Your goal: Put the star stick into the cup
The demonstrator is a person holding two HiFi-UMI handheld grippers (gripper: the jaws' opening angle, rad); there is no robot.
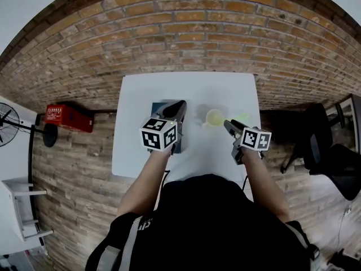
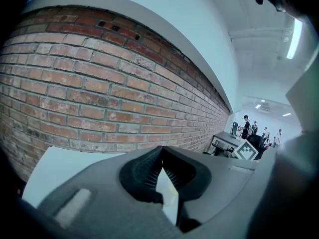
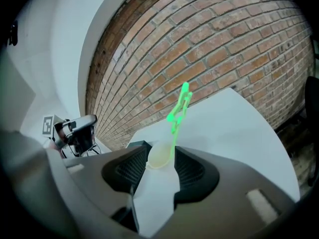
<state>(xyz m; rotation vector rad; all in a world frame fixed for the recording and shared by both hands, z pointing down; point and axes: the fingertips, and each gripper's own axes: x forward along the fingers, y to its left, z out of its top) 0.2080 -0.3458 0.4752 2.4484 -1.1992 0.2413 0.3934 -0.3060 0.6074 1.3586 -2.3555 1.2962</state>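
On the white surface (image 1: 135,151), the star stick (image 3: 178,111) stands in the cup (image 3: 159,156).

Head view: the cup sits just ahead of the right hand-held gripper (image 1: 227,124), well apart from the left hand-held gripper (image 1: 180,105). Left gripper view: jaws together, holding nothing. Right gripper view: jaws apart and empty, with the stick upright in the cup just beyond them, so it lies as the task wants and nothing shows as left.

White table (image 1: 141,95), red box (image 1: 69,117), black chair (image 1: 330,151)
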